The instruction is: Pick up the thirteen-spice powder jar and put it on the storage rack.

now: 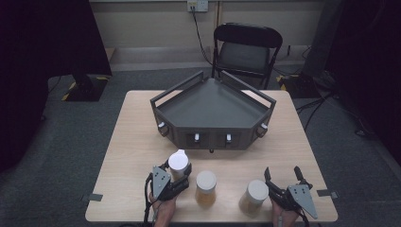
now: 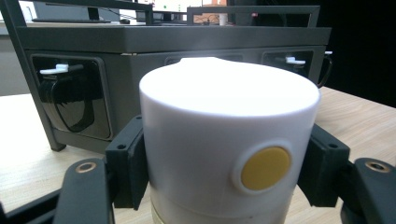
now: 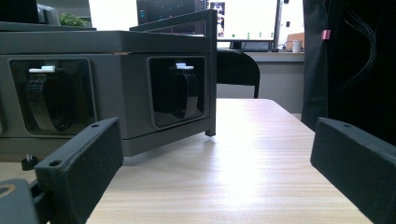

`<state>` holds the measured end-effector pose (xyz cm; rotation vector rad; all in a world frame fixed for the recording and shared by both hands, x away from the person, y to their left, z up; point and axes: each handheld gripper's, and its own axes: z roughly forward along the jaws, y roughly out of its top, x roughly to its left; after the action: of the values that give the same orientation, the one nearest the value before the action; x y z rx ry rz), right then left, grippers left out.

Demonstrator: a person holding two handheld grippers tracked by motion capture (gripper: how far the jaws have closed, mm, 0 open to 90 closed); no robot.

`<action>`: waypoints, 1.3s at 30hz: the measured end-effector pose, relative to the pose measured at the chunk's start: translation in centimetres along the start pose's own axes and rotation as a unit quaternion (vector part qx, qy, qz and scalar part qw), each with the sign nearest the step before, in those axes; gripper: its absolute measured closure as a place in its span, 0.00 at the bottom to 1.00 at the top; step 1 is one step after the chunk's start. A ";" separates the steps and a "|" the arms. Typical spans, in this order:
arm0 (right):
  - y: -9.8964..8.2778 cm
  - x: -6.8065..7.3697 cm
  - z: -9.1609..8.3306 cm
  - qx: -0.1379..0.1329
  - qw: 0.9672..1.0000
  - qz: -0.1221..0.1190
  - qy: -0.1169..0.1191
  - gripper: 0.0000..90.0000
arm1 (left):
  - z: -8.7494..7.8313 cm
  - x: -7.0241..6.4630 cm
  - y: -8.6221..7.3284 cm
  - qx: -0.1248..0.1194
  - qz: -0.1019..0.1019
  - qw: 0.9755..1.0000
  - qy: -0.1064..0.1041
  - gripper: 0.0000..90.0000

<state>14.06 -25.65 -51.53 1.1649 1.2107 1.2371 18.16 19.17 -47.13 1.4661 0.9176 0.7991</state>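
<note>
At the lower middle of the high view, the left tongs (image 1: 176, 174) clamp the smooth white plastic lid of a tan-filled cylindrical jar (image 1: 178, 163) standing on the desk (image 1: 132, 142), probably rigid, slippery and best gripped on the lid wall, while the right tongs (image 1: 283, 177) stand apart.

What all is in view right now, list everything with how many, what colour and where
jars: three, white lids over pale tan bodies, in a row along the near table edge; the left one is held
tray stand: one, dark grey, angular, middle of the table
table: one, light wood
folding chair: one, black, behind the table
left tool: black, shut on the left jar
right tool: black, open, beside the right jar
hands: two, near edge
</note>
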 end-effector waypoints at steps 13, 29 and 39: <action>0.0 0.0 0.0 0.000 1.000 0.000 0.000 0.02 | -0.3 0.3 0.7 -0.001 0.000 1.000 -0.003 0.35; 0.0 0.0 0.0 0.000 1.000 0.000 0.000 0.02 | -0.6 0.5 1.9 -0.008 0.009 1.000 -0.008 0.35; 0.0 0.0 0.0 0.000 1.000 0.000 0.000 0.01 | -0.7 0.8 2.8 -0.011 0.010 1.000 -0.012 0.35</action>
<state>14.05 -25.65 -51.54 1.1644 1.2110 1.2383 18.18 20.17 -44.28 1.4639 0.8746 0.8036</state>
